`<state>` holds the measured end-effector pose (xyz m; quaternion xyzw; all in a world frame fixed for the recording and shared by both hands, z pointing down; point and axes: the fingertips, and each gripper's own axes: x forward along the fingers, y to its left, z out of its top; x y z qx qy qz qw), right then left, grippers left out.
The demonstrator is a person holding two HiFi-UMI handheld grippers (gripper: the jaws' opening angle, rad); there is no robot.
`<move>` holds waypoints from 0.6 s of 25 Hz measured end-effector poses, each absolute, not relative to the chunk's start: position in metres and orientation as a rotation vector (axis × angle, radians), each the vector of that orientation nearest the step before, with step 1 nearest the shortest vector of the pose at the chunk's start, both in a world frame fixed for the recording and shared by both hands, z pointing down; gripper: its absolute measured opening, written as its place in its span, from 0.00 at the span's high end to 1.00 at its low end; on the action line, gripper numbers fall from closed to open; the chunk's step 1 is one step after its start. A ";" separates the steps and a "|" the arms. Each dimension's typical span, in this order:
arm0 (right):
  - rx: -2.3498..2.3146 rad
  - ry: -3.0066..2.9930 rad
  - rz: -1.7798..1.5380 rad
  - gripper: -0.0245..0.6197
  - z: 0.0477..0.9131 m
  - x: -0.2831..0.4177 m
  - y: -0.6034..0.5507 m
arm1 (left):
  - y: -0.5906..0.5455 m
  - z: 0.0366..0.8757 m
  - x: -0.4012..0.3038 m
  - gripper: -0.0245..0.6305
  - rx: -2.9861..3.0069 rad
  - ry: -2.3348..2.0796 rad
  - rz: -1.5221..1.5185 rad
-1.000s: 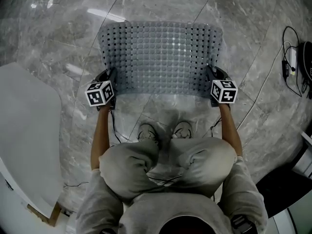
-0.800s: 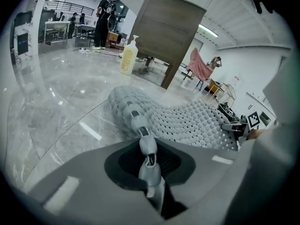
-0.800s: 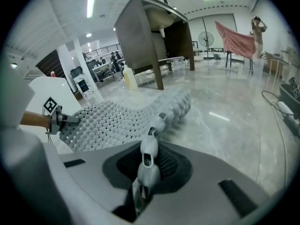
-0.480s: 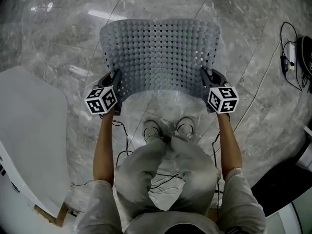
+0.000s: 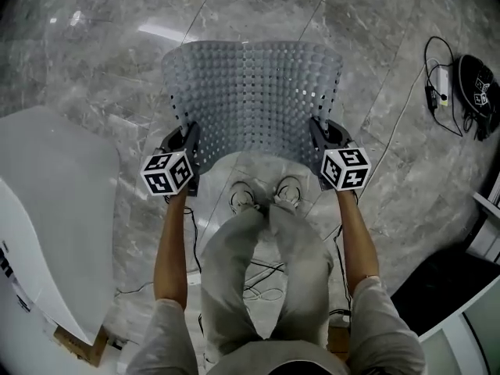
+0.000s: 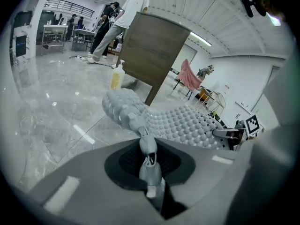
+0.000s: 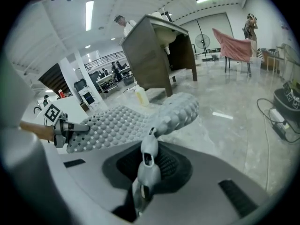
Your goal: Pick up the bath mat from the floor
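Note:
A grey bath mat (image 5: pixel 251 100) with bumps and small holes hangs stretched between my two grippers, lifted off the marble floor. My left gripper (image 5: pixel 187 143) is shut on the mat's near left corner. My right gripper (image 5: pixel 319 137) is shut on the near right corner. In the left gripper view the mat (image 6: pixel 168 121) runs out from the pinched jaws toward the other gripper (image 6: pixel 234 134). In the right gripper view the mat (image 7: pixel 136 118) sags from the jaws toward the left gripper (image 7: pixel 63 125). The far edge curls down.
A white curved fixture (image 5: pixel 47 225) stands at the left. Cables and a black device (image 5: pixel 461 92) lie on the floor at the right. My shoes (image 5: pixel 266 196) are below the mat. A wooden cabinet (image 6: pixel 150 55), a soap bottle (image 6: pixel 116 76) and people stand farther off.
The mat has risen off the floor with both grippers, its far edge lifting and curling. The person has stood up from a crouch, and the legs have straightened.

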<state>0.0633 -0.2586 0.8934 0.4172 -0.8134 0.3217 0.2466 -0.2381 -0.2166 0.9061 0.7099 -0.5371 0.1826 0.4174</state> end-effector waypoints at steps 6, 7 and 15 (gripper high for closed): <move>1.165 -2.213 0.878 0.89 0.808 0.065 -0.266 | -0.225 0.822 -0.233 0.89 1.786 -1.342 0.454; 1.170 -2.215 0.878 0.89 0.793 0.065 -0.267 | -0.227 0.808 -0.231 0.89 1.788 -1.343 0.454; 1.180 -2.231 0.849 0.89 0.682 0.067 -0.275 | -0.237 0.699 -0.217 0.89 1.816 -1.350 0.426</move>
